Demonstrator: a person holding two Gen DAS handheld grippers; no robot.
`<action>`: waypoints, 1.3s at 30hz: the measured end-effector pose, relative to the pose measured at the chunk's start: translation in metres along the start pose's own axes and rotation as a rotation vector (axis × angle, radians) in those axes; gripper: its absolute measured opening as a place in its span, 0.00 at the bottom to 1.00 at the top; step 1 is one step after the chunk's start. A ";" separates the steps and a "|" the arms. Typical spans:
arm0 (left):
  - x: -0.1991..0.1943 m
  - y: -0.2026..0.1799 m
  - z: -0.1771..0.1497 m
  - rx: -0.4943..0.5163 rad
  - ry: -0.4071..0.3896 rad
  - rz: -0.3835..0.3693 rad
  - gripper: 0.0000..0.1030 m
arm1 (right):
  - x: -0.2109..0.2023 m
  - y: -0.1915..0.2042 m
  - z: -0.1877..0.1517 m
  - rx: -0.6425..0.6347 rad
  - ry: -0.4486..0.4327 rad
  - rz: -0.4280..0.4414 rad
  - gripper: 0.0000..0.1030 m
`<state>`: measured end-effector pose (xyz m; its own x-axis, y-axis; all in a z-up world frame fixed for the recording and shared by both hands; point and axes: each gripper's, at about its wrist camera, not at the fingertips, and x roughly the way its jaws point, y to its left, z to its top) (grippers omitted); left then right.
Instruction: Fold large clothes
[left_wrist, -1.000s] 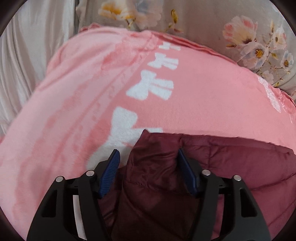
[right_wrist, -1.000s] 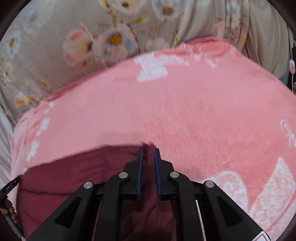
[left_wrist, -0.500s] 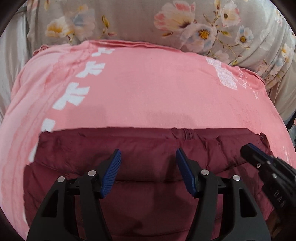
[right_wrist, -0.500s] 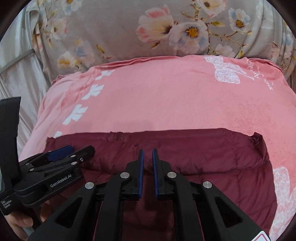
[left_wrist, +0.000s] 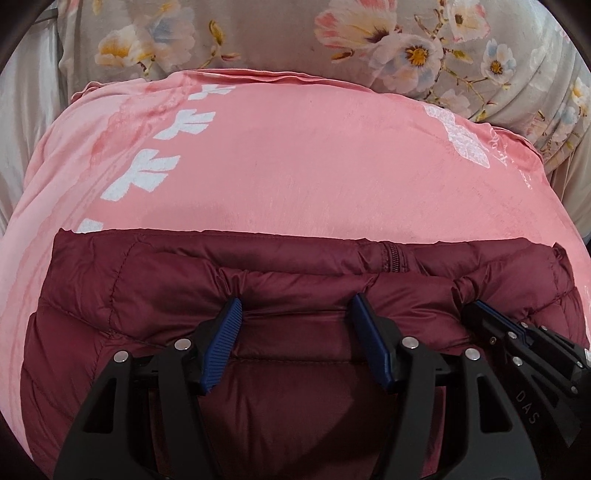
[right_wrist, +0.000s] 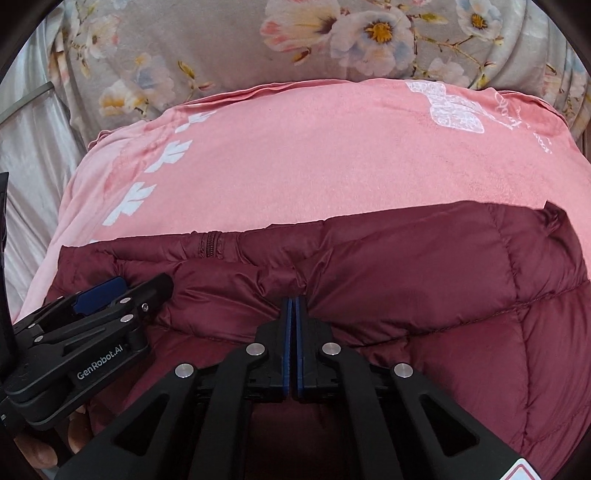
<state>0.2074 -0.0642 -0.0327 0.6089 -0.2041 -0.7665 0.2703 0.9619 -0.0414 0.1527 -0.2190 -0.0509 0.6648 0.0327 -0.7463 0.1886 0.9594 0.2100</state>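
Maroon quilted puffer jacket (left_wrist: 303, 354) lies folded on pink blanket (left_wrist: 295, 155), long axis running across both views, zipper at its far edge. Left tongs (left_wrist: 295, 317) stand apart astride a rolled fold; right tongs (right_wrist: 293, 306) clamped on that fold.

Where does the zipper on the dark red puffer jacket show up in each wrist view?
Left wrist view: the zipper sits right of centre, at the far edge of the puffer jacket, beyond the right gripper.
Right wrist view: the zipper sits left of centre, on the same far edge, beyond the left gripper.
Shared landmark: the row of white leaf prints on the pink blanket.
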 end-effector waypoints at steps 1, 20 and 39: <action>0.001 0.000 -0.001 0.000 -0.002 0.002 0.58 | 0.001 0.001 -0.001 -0.002 0.000 -0.003 0.00; 0.014 -0.013 -0.008 0.048 -0.031 0.086 0.59 | 0.013 0.006 -0.006 -0.036 -0.001 -0.044 0.00; -0.103 0.176 -0.073 -0.420 -0.026 0.003 0.83 | -0.036 0.068 -0.051 -0.126 0.021 0.077 0.08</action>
<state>0.1377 0.1392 -0.0074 0.6292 -0.2008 -0.7508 -0.0555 0.9520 -0.3011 0.1051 -0.1405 -0.0416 0.6583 0.1124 -0.7443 0.0446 0.9812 0.1876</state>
